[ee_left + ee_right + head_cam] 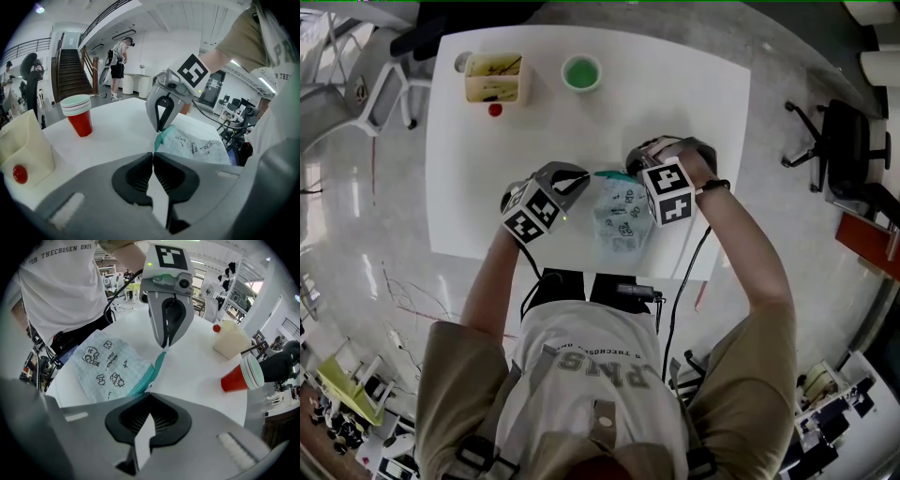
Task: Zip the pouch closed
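One pouch (623, 223), pale with a check pattern and small black drawings, lies flat on the white table (712, 103). In the head view it is close to the table's 6 o'clock edge, just in front of the person. Its teal zipper edge (609, 174) is on the 12 o'clock side of the pouch, and both grippers meet at this edge. The left gripper (579, 178) comes in from 9 o'clock. Its fingers (136, 176) are pressed together on the teal end of the pouch, with no gap between them. The right gripper (630, 167) comes in from 2 o'clock and points steeply down. Its fingers (164, 420) are also pressed together, pinching the zipper edge a little further along. A short piece of the teal strip runs between the two tips. At 12 o'clock from the pouch, well apart, stands a stack of cups (581, 72), red outside and green at the rim. At 11 o'clock there is a cream box (494, 77), with a small red ball (495, 110) just beside it.
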